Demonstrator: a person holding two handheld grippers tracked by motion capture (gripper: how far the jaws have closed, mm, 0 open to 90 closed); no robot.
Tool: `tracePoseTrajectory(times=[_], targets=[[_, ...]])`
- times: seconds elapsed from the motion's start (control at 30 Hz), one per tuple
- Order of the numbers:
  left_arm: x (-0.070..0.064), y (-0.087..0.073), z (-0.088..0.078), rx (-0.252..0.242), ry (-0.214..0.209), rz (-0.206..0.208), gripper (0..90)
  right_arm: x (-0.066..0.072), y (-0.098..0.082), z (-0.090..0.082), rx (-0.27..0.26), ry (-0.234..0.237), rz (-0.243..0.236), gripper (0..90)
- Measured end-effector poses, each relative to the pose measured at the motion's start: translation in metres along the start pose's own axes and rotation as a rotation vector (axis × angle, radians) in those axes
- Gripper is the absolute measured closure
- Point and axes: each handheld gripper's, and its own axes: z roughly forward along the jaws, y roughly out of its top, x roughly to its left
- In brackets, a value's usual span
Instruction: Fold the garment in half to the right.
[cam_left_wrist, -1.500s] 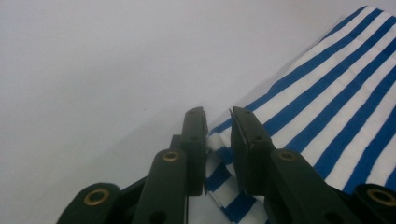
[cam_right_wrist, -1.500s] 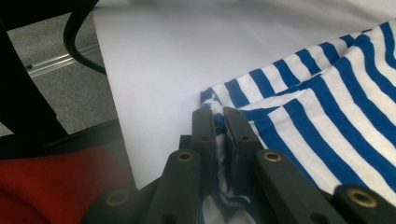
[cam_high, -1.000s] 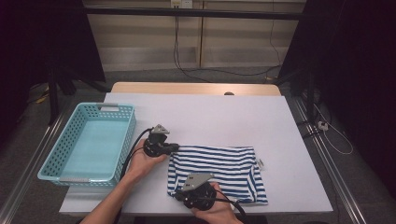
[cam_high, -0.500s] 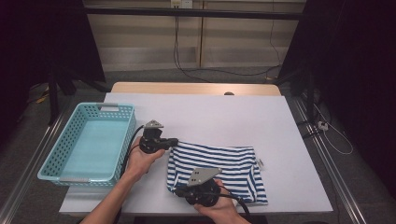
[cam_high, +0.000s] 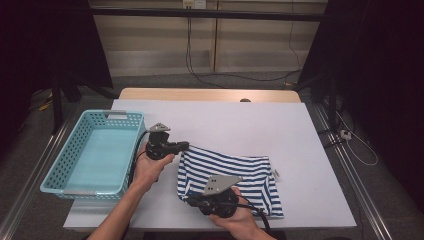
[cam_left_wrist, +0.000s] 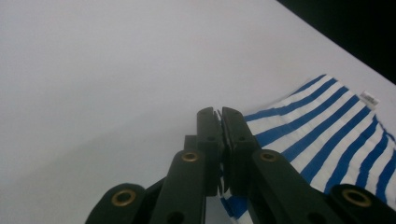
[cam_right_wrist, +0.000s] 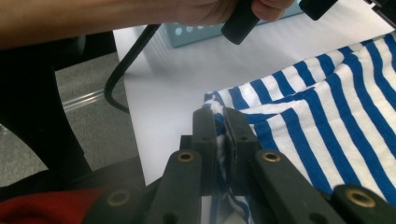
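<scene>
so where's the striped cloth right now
In the high view the striped cloth lies on the near middle of the white table, right of the blue basket, its left edge pinched by the left gripper and the right gripper.

A white table (cam_high: 280, 130) stands on grey carpet (cam_high: 30, 165), a strip of bare wood (cam_high: 200, 94) along its far edge. Beyond it is a pale panelled wall (cam_high: 150, 45) with cables (cam_high: 195, 60) hanging to the floor. Black curtains (cam_high: 45, 45) close both sides; metal rails (cam_high: 360, 180) flank the table.
</scene>
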Motion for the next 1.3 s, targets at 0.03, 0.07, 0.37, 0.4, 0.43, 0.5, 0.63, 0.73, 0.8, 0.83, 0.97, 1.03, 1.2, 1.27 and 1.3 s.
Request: tracePoseTrajectory(times=[0.03,0.07,0.37,0.4,0.43,0.5,0.63,0.73,0.8,0.83,0.97,1.03,1.2,1.27,1.3], targets=[[0.0,0.001,-0.001,0.006,-0.007,-0.003,87.0,0.0,0.0,-0.001,-0.004,0.005,0.007,84.8],[0.0,0.002,-0.002,-0.004,-0.003,-0.006,87.0,-0.001,0.001,-0.002,-0.007,0.008,0.005,84.8],[0.001,0.018,-0.012,-0.038,0.014,-0.011,87.1,-0.005,0.011,-0.005,-0.045,0.007,0.02,84.9],[0.002,0.019,-0.013,-0.037,0.019,-0.01,87.1,-0.005,0.013,-0.005,-0.049,0.009,0.019,84.9],[0.001,0.019,-0.013,-0.039,0.015,-0.025,87.1,-0.005,0.015,-0.006,-0.053,0.007,0.015,84.9],[0.006,0.02,-0.015,-0.036,0.039,-0.006,87.1,-0.006,0.019,-0.006,-0.061,0.005,0.006,84.9],[0.011,0.021,-0.017,-0.029,0.071,-0.026,87.1,-0.007,0.027,-0.006,-0.088,-0.003,0.004,85.0],[0.015,0.023,-0.019,-0.037,0.072,-0.046,87.1,-0.011,0.033,-0.008,-0.109,-0.002,0.005,85.0],[0.017,0.024,-0.019,-0.038,0.075,-0.034,87.1,-0.012,0.037,-0.009,-0.112,-0.006,0.0,85.0],[0.018,0.025,-0.019,-0.042,0.075,-0.036,87.1,-0.012,0.038,-0.009,-0.113,-0.005,-0.001,85.0],[0.02,0.028,-0.018,-0.055,0.076,-0.056,87.1,-0.014,0.044,-0.006,-0.114,-0.009,-0.008,85.0],[0.022,0.031,-0.02,-0.061,0.072,-0.068,87.1,-0.015,0.046,-0.003,-0.114,-0.007,-0.008,85.1],[0.021,0.038,-0.029,-0.07,0.09,-0.063,87.1,-0.016,0.053,0.001,-0.125,0.003,-0.018,85.0],[0.022,0.041,-0.032,-0.088,0.101,-0.058,87.1,-0.015,0.058,0.002,-0.133,0.006,-0.016,85.1],[0.023,0.042,-0.034,-0.09,0.103,-0.061,87.1,-0.015,0.061,0.003,-0.138,0.007,-0.02,85.1]])
